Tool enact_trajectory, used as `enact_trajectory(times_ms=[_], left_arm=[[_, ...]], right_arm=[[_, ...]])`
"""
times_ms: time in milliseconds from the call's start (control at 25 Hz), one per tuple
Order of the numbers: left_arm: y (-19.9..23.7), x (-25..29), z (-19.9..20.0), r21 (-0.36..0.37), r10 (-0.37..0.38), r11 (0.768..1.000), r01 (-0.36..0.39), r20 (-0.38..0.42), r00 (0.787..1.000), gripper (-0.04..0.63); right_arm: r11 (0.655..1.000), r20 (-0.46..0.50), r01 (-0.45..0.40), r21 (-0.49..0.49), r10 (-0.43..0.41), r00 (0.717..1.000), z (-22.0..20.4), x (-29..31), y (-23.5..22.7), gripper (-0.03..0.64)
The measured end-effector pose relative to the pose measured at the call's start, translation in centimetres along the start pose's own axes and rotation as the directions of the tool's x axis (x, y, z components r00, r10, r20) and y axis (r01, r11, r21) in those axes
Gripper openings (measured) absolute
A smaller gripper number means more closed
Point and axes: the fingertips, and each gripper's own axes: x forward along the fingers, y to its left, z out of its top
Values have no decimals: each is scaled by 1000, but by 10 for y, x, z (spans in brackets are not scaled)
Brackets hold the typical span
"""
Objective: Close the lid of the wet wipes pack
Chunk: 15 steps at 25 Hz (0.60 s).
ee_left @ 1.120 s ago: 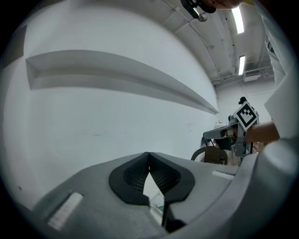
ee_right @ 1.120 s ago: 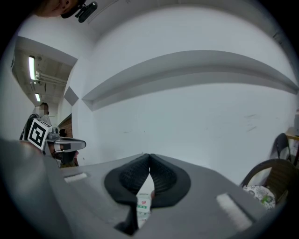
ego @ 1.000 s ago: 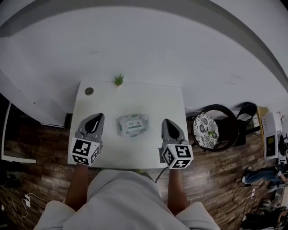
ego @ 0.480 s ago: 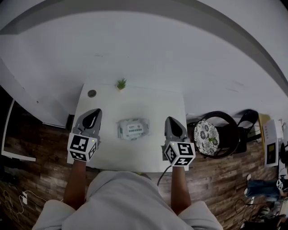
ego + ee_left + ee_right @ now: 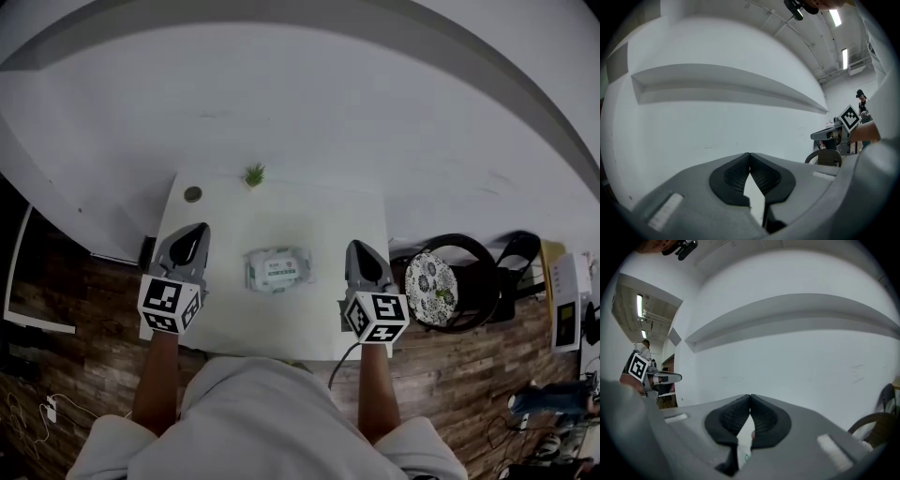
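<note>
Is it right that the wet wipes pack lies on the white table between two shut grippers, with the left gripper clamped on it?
No. The left gripper is shut on nothing: the left gripper view shows its jaws together, and the head view shows it apart from the wet wipes pack, which lies on the white table between it and the shut right gripper.

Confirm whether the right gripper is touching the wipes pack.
Apart. The head view shows bare table between the right gripper and the wipes pack.
</note>
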Motion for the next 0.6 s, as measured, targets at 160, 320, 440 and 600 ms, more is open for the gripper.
enact_trajectory(times_ms=[160, 320, 440, 600], left_arm=[[2, 0, 2, -16, 11, 1000, -11, 16, 1000, 0], [4, 1, 6, -28, 10, 1000, -9, 27, 1000, 0], [5, 1, 6, -34, 13, 999, -12, 29, 999, 0], [10, 3, 5, -40, 27, 999, -26, 35, 999, 0]], right_arm=[[1000, -10, 7, -14, -8, 1000, -3, 0, -3, 3], [1000, -10, 4, -15, -4, 1000, -1, 1, -3, 3], [1000, -2, 1, -17, -1, 1000, 2, 2, -3, 3], [1000, 5, -3, -29, 3, 1000, 5, 6, -4, 3]])
